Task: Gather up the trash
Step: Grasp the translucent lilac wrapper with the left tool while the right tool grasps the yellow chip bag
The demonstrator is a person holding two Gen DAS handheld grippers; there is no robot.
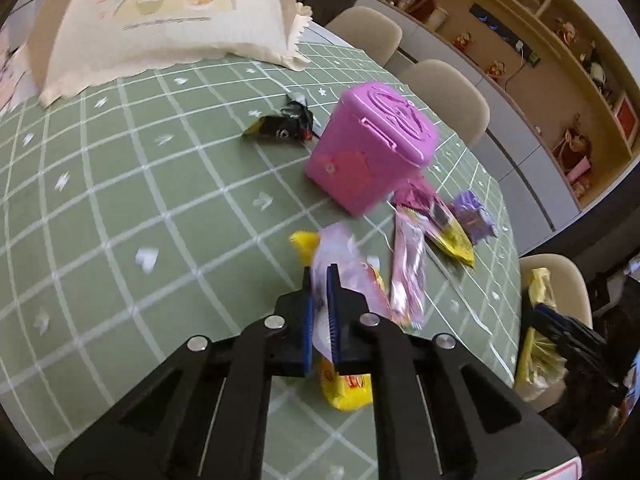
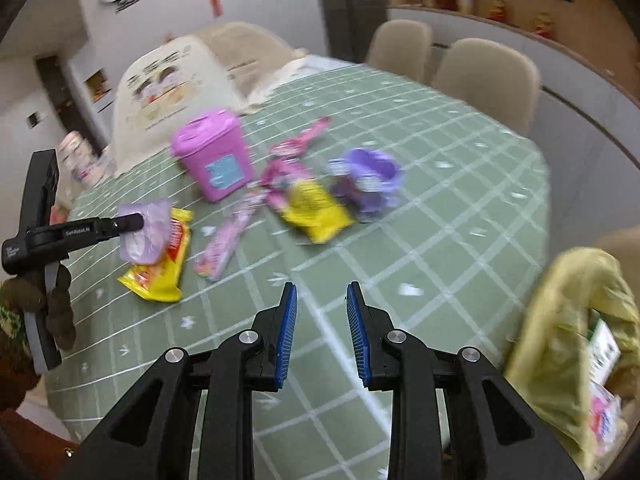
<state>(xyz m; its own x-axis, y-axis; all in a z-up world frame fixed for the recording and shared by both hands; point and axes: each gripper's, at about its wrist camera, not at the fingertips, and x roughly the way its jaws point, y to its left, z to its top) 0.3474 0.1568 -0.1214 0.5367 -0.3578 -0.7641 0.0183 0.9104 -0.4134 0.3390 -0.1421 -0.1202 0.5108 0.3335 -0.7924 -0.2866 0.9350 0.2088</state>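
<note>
Pink bin point(image 2: 212, 156) on desk point(image 2: 460, 208), lid shut (contents hidden). Yellow bag point(image 2: 568, 320) at desk edge holds wrappers. Left gripper point(image 1: 320, 276) clamps one pale purple wrapper point(image 2: 144, 236) over one yellow packet point(image 2: 160, 276). Right gripper point(image 2: 322, 296) parted, empty.

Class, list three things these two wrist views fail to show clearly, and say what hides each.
1. Print on the purple wrapper: right wrist view, motion blur.
2. Contents of the yellow bag: right wrist view, cut by the frame edge.
3. Inside of the pink bin: left wrist view, closed lid.
</note>
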